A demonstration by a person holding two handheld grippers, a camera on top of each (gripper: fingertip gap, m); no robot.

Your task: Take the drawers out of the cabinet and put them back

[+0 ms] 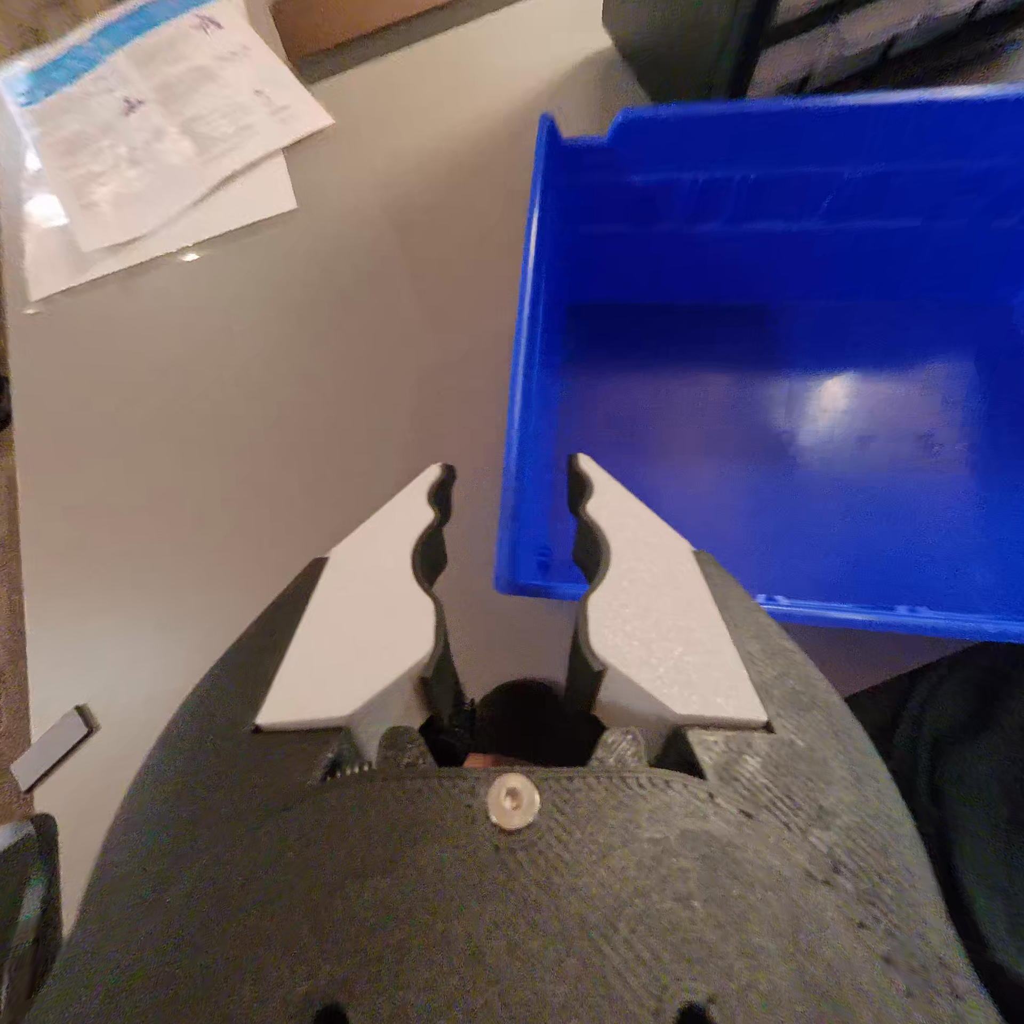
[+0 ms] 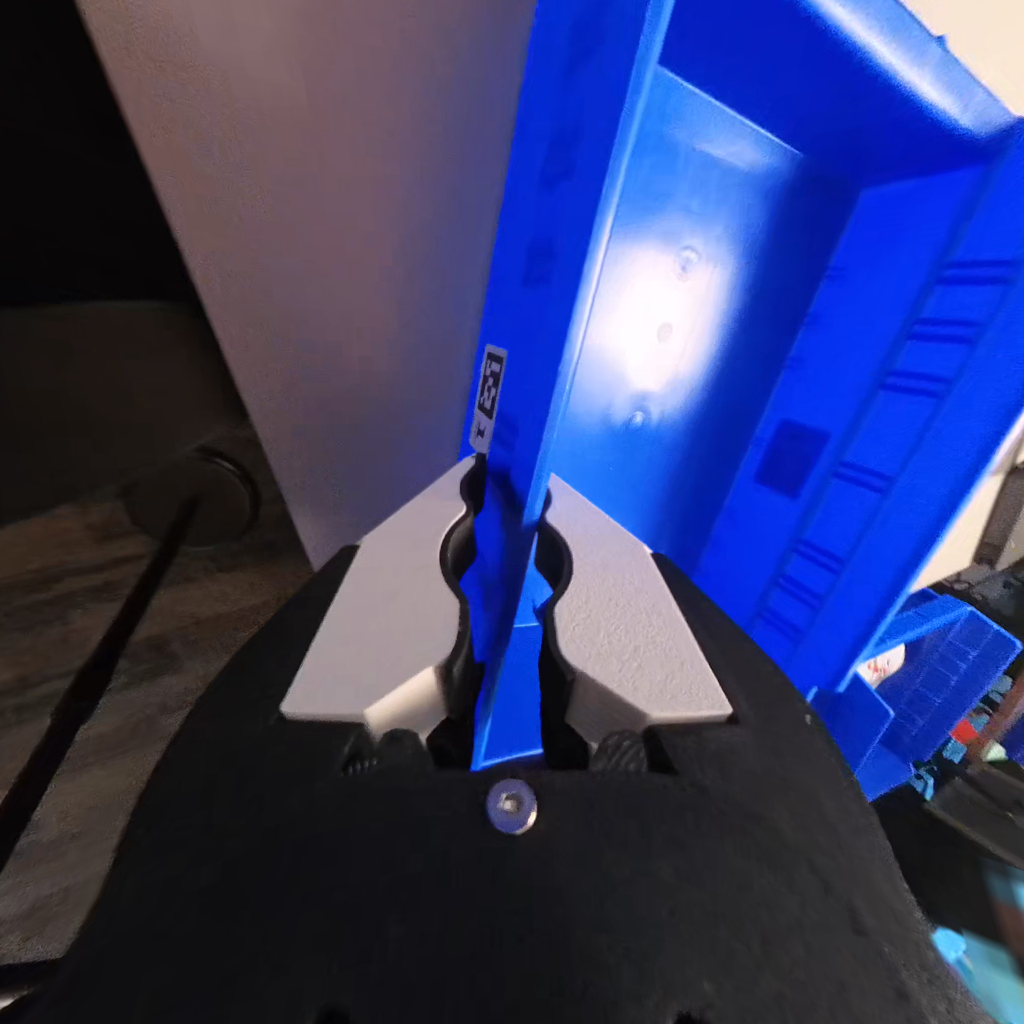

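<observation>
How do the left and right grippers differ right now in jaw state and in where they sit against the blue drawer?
The left gripper is open, pads clear of the blue drawer's side wall; the right gripper is clamped on a wall of the blue drawer. The left straddles the wall near a corner with table showing between finger and wall; the right has the wall running deep between its fingers. Both have white fingers in black bodies.

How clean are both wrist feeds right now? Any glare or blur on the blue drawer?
Left wrist view: the blue plastic drawer is motion-smeared, with a soft glare patch on its floor; the white paper sheets are blurred too. Right wrist view: strong white glare on the drawer's inner wall, and the lower right corner is smeared.
</observation>
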